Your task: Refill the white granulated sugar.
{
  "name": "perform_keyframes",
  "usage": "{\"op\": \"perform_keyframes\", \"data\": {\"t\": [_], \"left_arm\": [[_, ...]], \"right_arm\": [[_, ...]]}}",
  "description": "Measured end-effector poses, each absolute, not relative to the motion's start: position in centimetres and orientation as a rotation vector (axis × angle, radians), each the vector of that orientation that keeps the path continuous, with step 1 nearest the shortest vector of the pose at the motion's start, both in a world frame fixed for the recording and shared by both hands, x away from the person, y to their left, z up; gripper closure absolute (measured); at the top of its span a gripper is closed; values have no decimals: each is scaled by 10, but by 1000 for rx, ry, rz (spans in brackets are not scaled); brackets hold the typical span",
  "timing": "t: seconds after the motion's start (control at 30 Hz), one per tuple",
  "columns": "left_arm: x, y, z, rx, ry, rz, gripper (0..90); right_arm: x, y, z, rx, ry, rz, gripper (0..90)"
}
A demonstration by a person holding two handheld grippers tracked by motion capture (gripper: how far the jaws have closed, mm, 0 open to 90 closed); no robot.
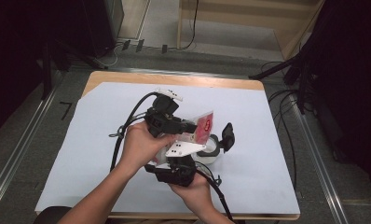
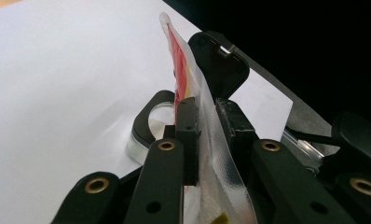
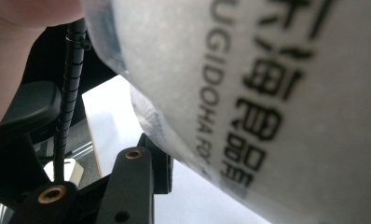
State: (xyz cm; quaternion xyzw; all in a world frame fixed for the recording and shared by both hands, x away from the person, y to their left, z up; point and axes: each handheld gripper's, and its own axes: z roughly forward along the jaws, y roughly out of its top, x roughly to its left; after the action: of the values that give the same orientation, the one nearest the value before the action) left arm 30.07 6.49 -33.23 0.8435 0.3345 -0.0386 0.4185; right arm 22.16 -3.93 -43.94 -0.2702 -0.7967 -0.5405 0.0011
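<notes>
Nearest the person, in the high view, the right gripper (image 1: 207, 148) sits low in the right hand (image 1: 193, 189) and points away up the table. In its own view a white plastic packet (image 3: 286, 107) with black printed lettering presses close against the lens; one black jaw rises beside it, the other is hidden, so whether the right jaws clamp the packet cannot be told.

Just beyond, the left hand (image 1: 139, 144) holds the left gripper (image 1: 193, 127) above the white sheet (image 1: 95, 135). In the left gripper view its jaws stand nearly closed, pinching the clear sealed edge of the packet (image 2: 207, 135), whose red-and-yellow print (image 2: 176, 60) stands up edge-on between them.

Past the jaws, a round clear container (image 2: 146, 130) with a black rim rests on the sheet, its black flip lid (image 2: 218, 65) raised behind the packet.
</notes>
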Motion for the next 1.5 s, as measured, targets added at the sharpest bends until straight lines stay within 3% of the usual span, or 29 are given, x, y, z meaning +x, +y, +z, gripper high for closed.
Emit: {"op": "perform_keyframes", "data": {"t": [1.5], "left_arm": [[299,65,-332,2123,841,-90,799]], "right_arm": [[221,-39,-440,-850,-2506,-1686,630]]}}
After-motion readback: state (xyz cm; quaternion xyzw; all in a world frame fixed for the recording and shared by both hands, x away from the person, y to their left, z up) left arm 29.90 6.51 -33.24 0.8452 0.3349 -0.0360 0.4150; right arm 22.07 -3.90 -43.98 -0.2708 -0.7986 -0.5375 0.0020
